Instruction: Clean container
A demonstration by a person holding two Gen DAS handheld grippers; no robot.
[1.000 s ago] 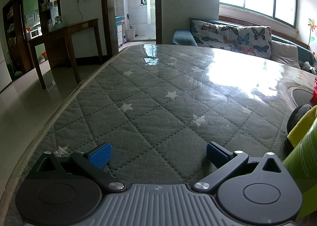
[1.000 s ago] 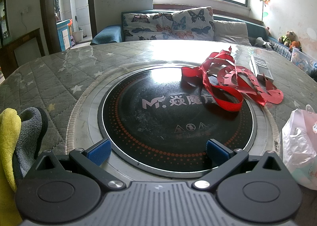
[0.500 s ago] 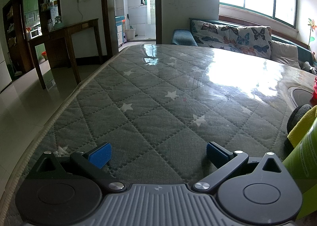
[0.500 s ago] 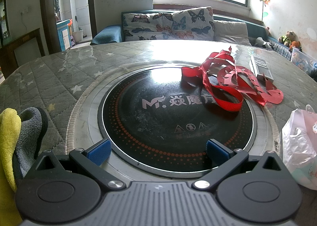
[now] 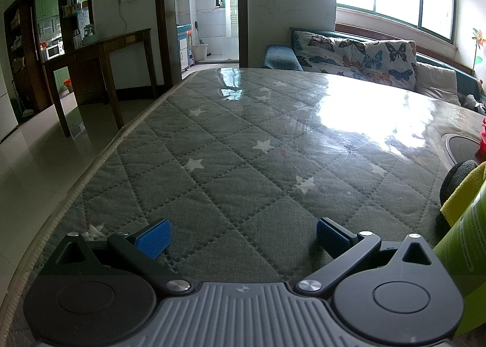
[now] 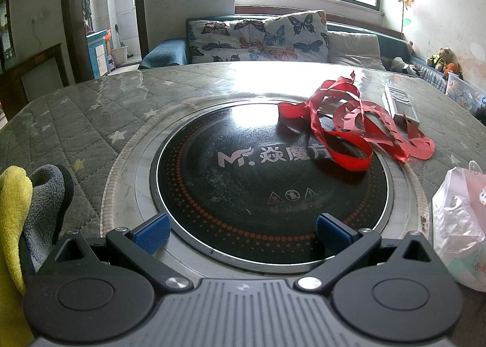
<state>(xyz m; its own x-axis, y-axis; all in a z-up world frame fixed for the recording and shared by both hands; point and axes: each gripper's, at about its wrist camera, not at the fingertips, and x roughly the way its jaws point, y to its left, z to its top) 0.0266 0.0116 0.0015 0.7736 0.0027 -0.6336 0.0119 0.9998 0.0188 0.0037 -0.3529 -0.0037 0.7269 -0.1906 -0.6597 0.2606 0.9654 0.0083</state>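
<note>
Both grippers, left point(image 5: 241, 236) and right point(image 6: 241, 234), sit spread and empty on my tabletop point(image 5: 243, 146). I take the green container point(image 5: 464, 259) beside my left as the target; the cloth point(image 6: 13, 213) crowds it, so I risk tipping it.

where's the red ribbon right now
In the right wrist view, the red ribbon lies on the far right rim of the round cooktop.

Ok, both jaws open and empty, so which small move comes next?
Probably swing the right gripper left toward the yellow and grey microfibre cloths and close on them: its jaws stand open and empty, and the green cylindrical container sits unwiped beside the left gripper.
</note>
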